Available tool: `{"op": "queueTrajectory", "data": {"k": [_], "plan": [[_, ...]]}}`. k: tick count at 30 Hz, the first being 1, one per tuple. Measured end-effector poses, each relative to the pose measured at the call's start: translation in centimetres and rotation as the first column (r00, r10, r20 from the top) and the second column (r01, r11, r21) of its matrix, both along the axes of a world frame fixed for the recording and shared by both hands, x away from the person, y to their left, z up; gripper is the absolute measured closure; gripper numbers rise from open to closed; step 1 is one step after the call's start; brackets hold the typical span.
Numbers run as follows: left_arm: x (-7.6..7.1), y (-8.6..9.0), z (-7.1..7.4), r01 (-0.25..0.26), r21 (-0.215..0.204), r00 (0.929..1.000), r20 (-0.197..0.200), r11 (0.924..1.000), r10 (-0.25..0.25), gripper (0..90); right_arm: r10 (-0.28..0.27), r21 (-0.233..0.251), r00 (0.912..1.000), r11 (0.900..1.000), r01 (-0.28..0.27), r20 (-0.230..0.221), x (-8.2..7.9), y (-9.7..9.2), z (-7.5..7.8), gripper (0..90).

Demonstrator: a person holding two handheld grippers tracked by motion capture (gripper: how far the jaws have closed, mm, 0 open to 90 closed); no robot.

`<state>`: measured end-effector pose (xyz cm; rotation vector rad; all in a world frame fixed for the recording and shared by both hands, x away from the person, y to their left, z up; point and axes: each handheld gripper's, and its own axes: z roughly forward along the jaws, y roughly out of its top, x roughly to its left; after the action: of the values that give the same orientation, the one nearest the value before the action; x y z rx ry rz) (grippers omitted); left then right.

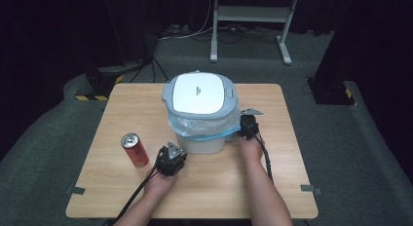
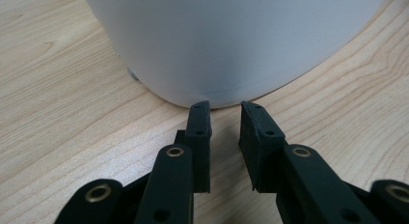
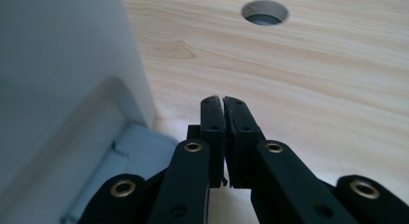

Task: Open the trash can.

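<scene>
- The lidded bin (image 1: 199,114) stood mid-table, lid down, its bag bunched under the rim.
- Your right gripper (image 1: 247,122) sat beside its wall, jaws pressed together, empty.
- Your left gripper (image 1: 171,160), jaws narrowly apart, held nothing at its base.
- You looked set to open it next; the can (image 1: 135,149) stood near.

Bright overhead light falls on the wooden table (image 1: 272,182), while the floor and curtains around it sink into near black. The white bin (image 1: 200,109) lid shows soft glare, with short shadows close under the bin's base. In the left gripper view the bin wall (image 2: 231,40) is smooth and slightly soft; wood grain beside it stays crisp. In the right gripper view the bin (image 3: 58,74) looms blurred and bluish-shaded, and the near links are out of focus.
</scene>
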<state>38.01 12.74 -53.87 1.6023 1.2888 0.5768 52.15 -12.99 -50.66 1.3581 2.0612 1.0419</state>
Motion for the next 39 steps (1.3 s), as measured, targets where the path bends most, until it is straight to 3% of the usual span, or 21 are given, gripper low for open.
{"op": "queueTrajectory", "data": {"k": [1, 6, 8, 9, 10, 11, 14, 15, 17, 19, 23, 26, 27, 28, 29, 31, 32, 35, 37, 38, 39], "plan": [[0.1, -0.2, 0.0, -0.023, -0.043, 0.9995, 0.019, 0.9988, 0.023, 73.7, 0.009, 0.003, 1.0000, 1.0000, -0.009, -0.002, 0.2, 0.3, 0.0, 87.2], [0.1, 0.0, 0.0, -0.012, -0.031, 0.9999, 0.008, 0.9994, 0.012, 74.6, 0.026, -0.004, 0.9995, 0.9996, -0.027, -0.018, 0.5, 1.4, -0.1, 87.2], [0.0, 0.3, 0.1, 0.002, -0.007, 0.9999, -0.010, 1.0000, -0.002, 74.9, 0.026, -0.007, 0.9991, 0.9996, -0.026, -0.034, 0.5, 1.5, -0.4, 87.2], [0.0, 0.2, 0.1, -0.002, -0.022, 1.0000, -0.007, 0.9998, 0.002, 74.8, 0.023, -0.005, 0.9991, 0.9997, -0.023, -0.034, 0.5, 1.5, -0.5, 87.7], [0.2, -0.2, 0.0, -0.043, -0.090, 0.9987, 0.024, 0.9950, 0.046, 74.9, 0.027, 0.002, 0.9990, 0.9996, -0.027, -0.035, 0.5, 1.4, -0.5, 88.9], [0.2, -0.1, 0.0, -0.031, -0.072, 0.9994, 0.014, 0.9969, 0.032, 74.9, 0.031, 0.006, 0.9988, 0.9995, -0.030, -0.038, 0.4, 1.4, -0.5, 89.6], [0.2, -0.1, 0.0, -0.044, -0.082, 0.9989, 0.014, 0.9956, 0.046, 74.6, 0.049, 0.017, 0.9969, 0.9987, -0.048, -0.062, 0.3, 1.4, -0.5, 89.8], [0.1, 0.4, 0.1, -0.015, -0.032, 0.9998, -0.013, 0.9994, 0.014, 74.4, 0.050, 0.024, 0.9960, 0.9985, -0.048, -0.075, 0.1, 1.4, -0.5, 89.9], [0.3, 0.3, 0.1, -0.041, -0.070, 0.9992, -0.005, 0.9967, 0.041, 74.3, 0.062, 0.026, 0.9953, 0.9978, -0.061, -0.074, -0.2, 1.2, -0.7, 89.9], [0.3, 0.3, 0.1, -0.043, -0.076, 0.9991, -0.006, 0.9962, 0.042, 74.3, 0.070, 0.029, 0.9939, 0.9973, -0.067, -0.086, -0.8, 1.0, -0.8, 89.9], [0.2, 0.6, 0.2, -0.034, -0.060, 0.9994, -0.013, 0.9976, 0.033, 74.8, 0.088, 0.024, 0.9918, 0.9960, -0.086, -0.093, -3.0, 0.5, -1.4, 89.9], [0.3, 0.6, 0.2, -0.052, -0.082, 0.9986, -0.009, 0.9953, 0.052, 75.1, 0.098, -0.017, 0.9900, 0.9948, -0.100, -0.102, -5.2, 0.5, -1.5, 89.9], [0.3, 0.6, 0.2, -0.052, -0.082, 0.9986, -0.009, 0.9953, 0.052, 74.9, 0.098, -0.017, 0.9900, 0.9948, -0.100, -0.102, -5.2, 0.5, -1.5, 89.9], [0.3, 0.7, 0.3, -0.056, -0.091, 0.9984, -0.004, 0.9942, 0.056, 74.9, 0.112, -0.014, 0.9888, 0.9934, -0.114, -0.098, -6.7, 0.3, -1.5, 89.9], [0.3, 0.7, 0.3, -0.056, -0.091, 0.9984, -0.004, 0.9942, 0.056, 74.9, 0.112, -0.014, 0.9888, 0.9934, -0.114, -0.098, -6.7, 0.3, -1.5, 89.9], [0.4, 0.6, 0.3, -0.089, -0.136, 0.9958, 0.012, 0.9867, 0.091, 75.1, 0.129, -0.022, 0.9860, 0.9909, -0.132, -0.105, -9.2, 0.5, -1.6, 89.8], [0.3, 1.0, 0.4, -0.073, -0.105, 0.9973, -0.004, 0.9918, 0.073, 75.5, 0.131, -0.024, 0.9859, 0.9906, -0.135, -0.104, -10.1, 0.6, -1.6, 89.8], [0.4, 1.0, 0.4, -0.092, -0.146, 0.9955, 0.009, 0.9850, 0.095, 75.4, 0.158, -0.019, 0.9822, 0.9868, -0.161, -0.102, -12.2, 0.8, -1.7, 89.8], [0.3, 1.2, 0.5, -0.091, -0.133, 0.9958, -0.004, 0.9870, 0.091, 75.4, 0.168, -0.032, 0.9809, 0.9846, -0.172, -0.098, -13.3, 1.3, -1.8, 89.8], [0.5, 1.1, 0.5, -0.111, -0.172, 0.9934, 0.010, 0.9788, 0.114, 75.3, 0.177, -0.035, 0.9793, 0.9828, -0.181, -0.099, -13.8, 1.5, -1.8, 89.8], [0.3, 1.6, 0.5, -0.088, -0.136, 0.9961, -0.013, 0.9868, 0.087, 75.0, 0.191, -0.038, 0.9769, 0.9801, -0.195, -0.096, -14.3, 1.7, -1.8, 89.8]]}}
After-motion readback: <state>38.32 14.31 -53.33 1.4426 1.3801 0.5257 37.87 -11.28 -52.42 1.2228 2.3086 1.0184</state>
